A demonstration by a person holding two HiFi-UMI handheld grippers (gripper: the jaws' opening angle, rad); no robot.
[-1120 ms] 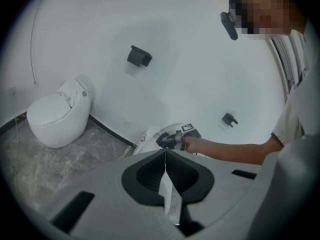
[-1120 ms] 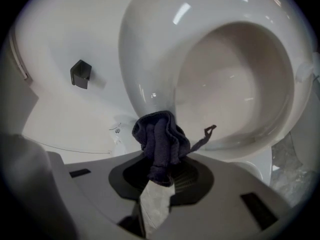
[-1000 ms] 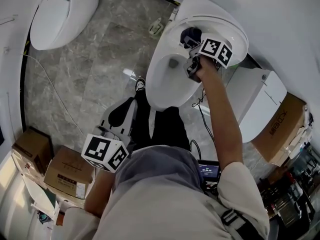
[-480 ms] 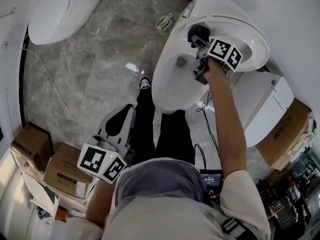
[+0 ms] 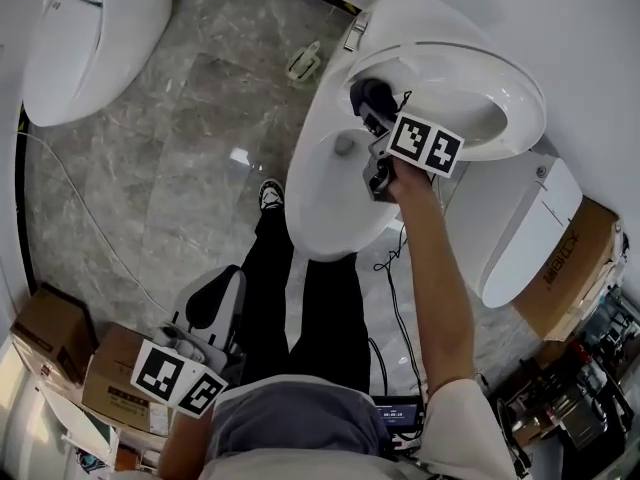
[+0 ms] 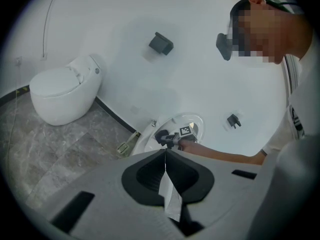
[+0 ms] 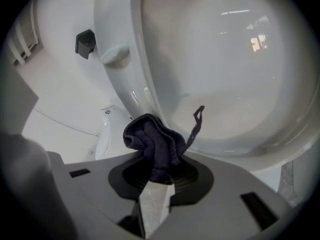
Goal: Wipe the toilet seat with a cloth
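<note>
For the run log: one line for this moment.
right gripper: shut on cloth | cloth: by toilet seat | left gripper: shut, empty

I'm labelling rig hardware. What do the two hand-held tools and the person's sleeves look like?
The left tool and right tool have grey bodies with dark recessed jaw pockets. Each carries a white cube with black square markers. The right sleeve is short and white.

In the head view, the marker cube hides most of the right claw and the spot where it grips the cloth. The second toilet is cut by the top edge. The dark clutter at lower right is too small to tell apart.
</note>
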